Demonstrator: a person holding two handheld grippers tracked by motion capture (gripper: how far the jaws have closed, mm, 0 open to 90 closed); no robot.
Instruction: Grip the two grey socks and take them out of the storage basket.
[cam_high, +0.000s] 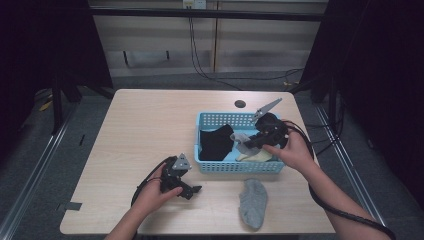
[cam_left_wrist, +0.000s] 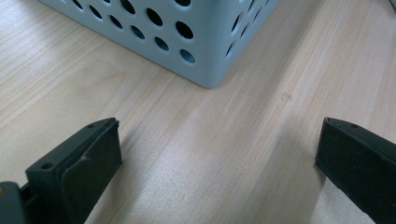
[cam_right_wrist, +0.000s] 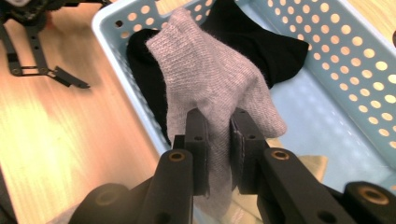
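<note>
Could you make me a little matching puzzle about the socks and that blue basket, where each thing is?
Things:
1. grey sock
2. black sock
3. second grey sock
4. left gripper

Places or states:
A. lying flat on the table in front of the basket
B. open, over bare table
C. lying inside the basket
D. pinched in the right gripper

Pairs: 1-D, 2-C, 3-A, 4-B

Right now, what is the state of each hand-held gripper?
Left hand-held gripper: open, holding nothing.
Right hand-held gripper: closed on grey sock.
</note>
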